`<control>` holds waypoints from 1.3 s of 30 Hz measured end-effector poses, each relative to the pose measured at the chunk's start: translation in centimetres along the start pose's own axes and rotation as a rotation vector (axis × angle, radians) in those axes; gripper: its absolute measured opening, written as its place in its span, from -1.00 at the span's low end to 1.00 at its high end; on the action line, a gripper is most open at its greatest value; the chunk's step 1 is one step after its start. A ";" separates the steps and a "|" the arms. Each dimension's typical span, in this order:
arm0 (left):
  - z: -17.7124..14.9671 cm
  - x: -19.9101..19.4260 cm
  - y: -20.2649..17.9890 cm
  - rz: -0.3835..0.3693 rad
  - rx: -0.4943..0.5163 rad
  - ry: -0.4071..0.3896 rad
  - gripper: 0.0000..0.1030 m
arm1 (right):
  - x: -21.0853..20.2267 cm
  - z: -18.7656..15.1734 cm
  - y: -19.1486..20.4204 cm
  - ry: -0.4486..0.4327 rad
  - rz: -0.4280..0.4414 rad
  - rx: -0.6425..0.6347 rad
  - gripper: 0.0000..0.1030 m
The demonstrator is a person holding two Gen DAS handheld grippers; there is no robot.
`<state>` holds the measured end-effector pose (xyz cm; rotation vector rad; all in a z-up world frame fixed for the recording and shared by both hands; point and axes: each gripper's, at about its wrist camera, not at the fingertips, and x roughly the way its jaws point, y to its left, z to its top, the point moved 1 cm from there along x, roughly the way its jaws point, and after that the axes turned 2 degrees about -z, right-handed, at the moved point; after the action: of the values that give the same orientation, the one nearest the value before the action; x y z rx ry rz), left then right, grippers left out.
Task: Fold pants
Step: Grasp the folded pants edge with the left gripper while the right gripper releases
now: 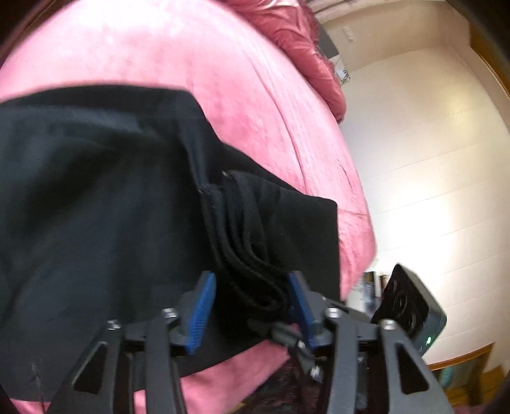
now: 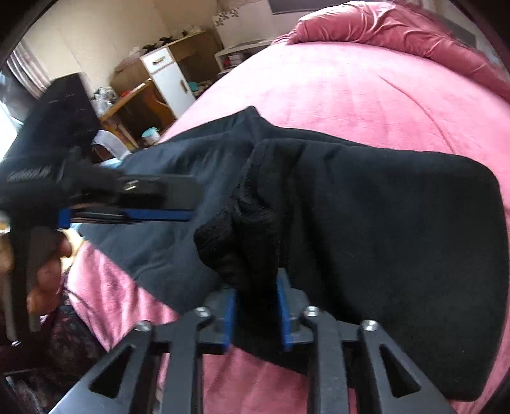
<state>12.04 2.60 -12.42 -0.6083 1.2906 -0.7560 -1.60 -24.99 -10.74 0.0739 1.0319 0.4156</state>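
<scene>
Black pants (image 1: 95, 197) lie on a pink bed (image 1: 191, 57), partly folded, with the bunched waistband (image 1: 242, 229) near the bed's front edge. My left gripper (image 1: 251, 286) is open, its blue pads either side of the waistband folds. In the right wrist view the pants (image 2: 382, 223) spread across the bed (image 2: 350, 95). My right gripper (image 2: 256, 299) is shut on a gathered lump of black fabric (image 2: 242, 235). The left gripper (image 2: 153, 203) shows there from the side, at the pants' left part.
A crumpled red duvet (image 2: 398, 25) lies at the bed's far end. A white cabinet (image 2: 169, 79) and wooden furniture stand beyond the bed's left side. White wall (image 1: 414, 159) and a black device (image 1: 411, 305) are right of the left gripper.
</scene>
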 end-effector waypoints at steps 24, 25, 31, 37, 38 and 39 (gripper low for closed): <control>0.6 3.7 -2.5 0.027 0.051 0.038 -0.73 | -11.1 -10.2 -13.8 0.018 -0.308 0.448 0.13; 0.5 3.1 -2.9 0.012 0.063 0.023 -0.74 | -10.4 -10.1 -13.8 0.021 -0.319 0.448 0.13; 1.2 0.6 -6.9 -0.085 0.154 -0.052 -0.76 | -8.3 -8.3 -13.3 -0.022 -0.293 0.453 0.25; 1.8 -0.6 -9.5 -0.114 0.214 -0.111 -0.78 | -8.1 -7.5 -14.1 -0.111 -0.349 0.550 0.14; 1.9 -0.7 -9.6 -0.106 0.214 -0.115 -0.79 | -7.9 -7.5 -14.4 -0.095 -0.400 0.549 -0.01; 1.9 -0.4 -9.4 -0.100 0.210 -0.108 -0.79 | -7.6 -7.5 -14.5 -0.066 -0.454 0.538 -0.01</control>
<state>12.47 -2.94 -4.63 -0.5392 1.0717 -0.9157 -6.96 -42.16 -12.14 0.3246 1.0367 -0.2821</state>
